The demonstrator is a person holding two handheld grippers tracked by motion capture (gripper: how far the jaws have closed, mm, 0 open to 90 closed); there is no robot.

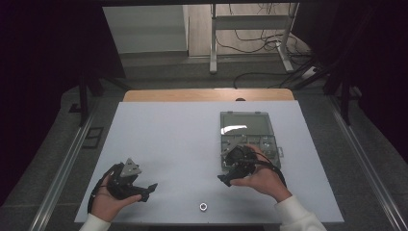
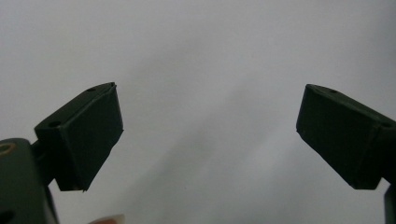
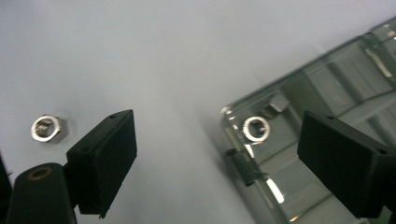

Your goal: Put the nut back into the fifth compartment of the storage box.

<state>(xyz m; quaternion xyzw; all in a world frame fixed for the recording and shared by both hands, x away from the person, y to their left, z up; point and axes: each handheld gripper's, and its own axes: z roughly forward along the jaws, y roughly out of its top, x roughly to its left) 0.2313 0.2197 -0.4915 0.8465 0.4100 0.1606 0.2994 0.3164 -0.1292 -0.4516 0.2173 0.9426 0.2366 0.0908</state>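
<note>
Steel is glinting low in the middle of the high view, where a loose nut (image 1: 203, 207) is lying on the white counter (image 1: 163, 144) near its front edge. Right of centre, a clear compartment box (image 1: 248, 132) is sitting with its lid thrown back, and the right gripper (image 1: 226, 180) is hovering at the box's near left corner. The left gripper (image 1: 149, 190) is resting idle in the lower left, well apart from both nut and box.

Moving to the left gripper view, its jaws are standing wide apart over bare white surface, with nothing between them.

Moving to the right gripper view, the jaws are likewise spread wide and empty. One nut (image 3: 257, 129) is lying inside the corner compartment of the box (image 3: 327, 93) at centre right, while the loose nut (image 3: 46, 128) is sitting at the left edge on the counter (image 3: 163, 56), outside the jaws.

Judging by this, the work is sorting nuts into the box: one seems just dropped in, and the loose one is waiting. The next move is calling for the right gripper to swing back over that nut, straddle it squarely and pinch across its flats.
</note>
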